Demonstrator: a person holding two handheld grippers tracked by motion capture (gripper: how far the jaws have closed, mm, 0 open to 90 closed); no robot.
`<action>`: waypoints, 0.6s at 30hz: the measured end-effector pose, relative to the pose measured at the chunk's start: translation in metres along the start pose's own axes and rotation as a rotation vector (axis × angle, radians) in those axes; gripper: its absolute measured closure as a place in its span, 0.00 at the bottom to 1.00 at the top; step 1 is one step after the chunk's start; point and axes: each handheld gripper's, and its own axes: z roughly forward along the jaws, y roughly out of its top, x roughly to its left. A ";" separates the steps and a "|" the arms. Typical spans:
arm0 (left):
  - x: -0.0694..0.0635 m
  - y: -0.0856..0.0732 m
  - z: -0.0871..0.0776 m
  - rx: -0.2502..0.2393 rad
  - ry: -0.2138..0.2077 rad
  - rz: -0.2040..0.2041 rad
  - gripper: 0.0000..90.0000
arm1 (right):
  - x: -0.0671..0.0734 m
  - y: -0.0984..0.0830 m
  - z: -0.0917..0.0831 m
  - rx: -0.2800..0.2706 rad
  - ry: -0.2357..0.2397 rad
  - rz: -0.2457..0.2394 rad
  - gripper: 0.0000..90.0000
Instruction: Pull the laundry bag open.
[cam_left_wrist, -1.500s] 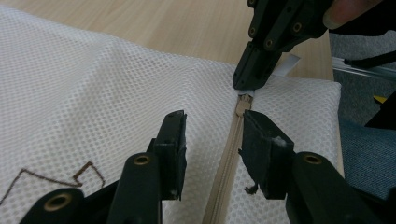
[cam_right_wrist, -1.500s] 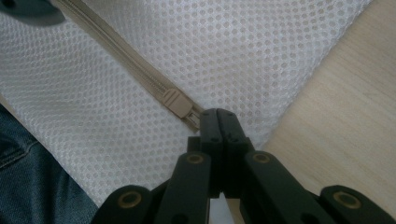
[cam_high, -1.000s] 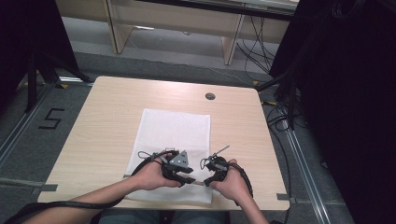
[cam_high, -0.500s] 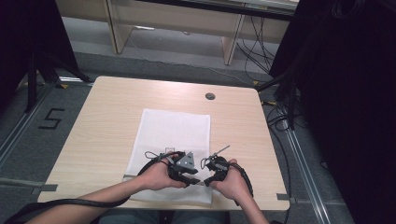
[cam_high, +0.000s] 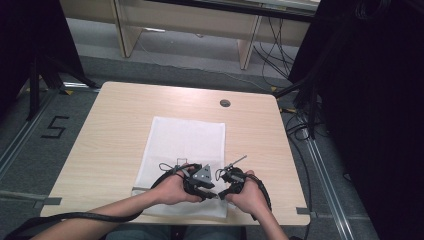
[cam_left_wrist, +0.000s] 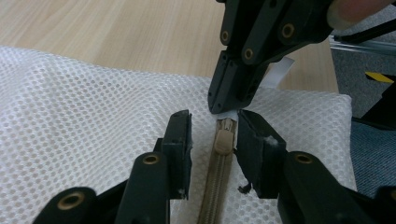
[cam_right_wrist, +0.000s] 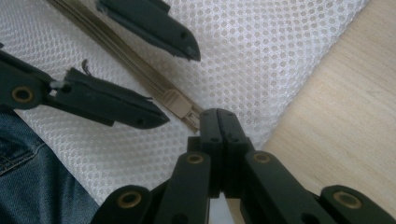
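Left gripper (cam_left_wrist: 212, 135) has its jaws parted on either side of the tan zipper pull (cam_left_wrist: 223, 140) of the white mesh laundry bag (cam_high: 185, 150) and they have just been closing in, yet a gap shows on each side of the pull, so nothing is gripped by it so far. Right gripper (cam_right_wrist: 218, 116) is pinched fully together at the end of the zipper, at about twelve o'clock from the pull in the left gripper view, and seems to clamp the white fabric tab (cam_left_wrist: 279, 73) or the bag's edge there; exactly what sits between its pads I cannot tell. Zipper track (cam_right_wrist: 116, 60) runs closed from the pull away toward ten o'clock in the right gripper view, so the pull sits at the very end of its run and the bag looks fully zipped. By my reading the work is at its start: the end is anchored and the pull bracketed, while seizing it and drawing it along the whole track remain. In the high view the bag lies flat on the wooden table (cam_high: 110, 130), with both grippers together at its near edge, around six o'clock
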 end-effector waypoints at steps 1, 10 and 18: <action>0.000 0.000 0.000 0.003 -0.003 0.003 0.72 | 0.000 0.000 0.000 0.000 0.000 -0.001 1.00; -0.003 0.000 0.006 0.014 -0.010 0.017 0.75 | 0.000 0.000 0.000 0.000 -0.001 -0.001 1.00; -0.007 -0.003 0.010 0.012 0.004 0.029 0.82 | 0.000 0.000 0.001 -0.012 0.001 0.004 1.00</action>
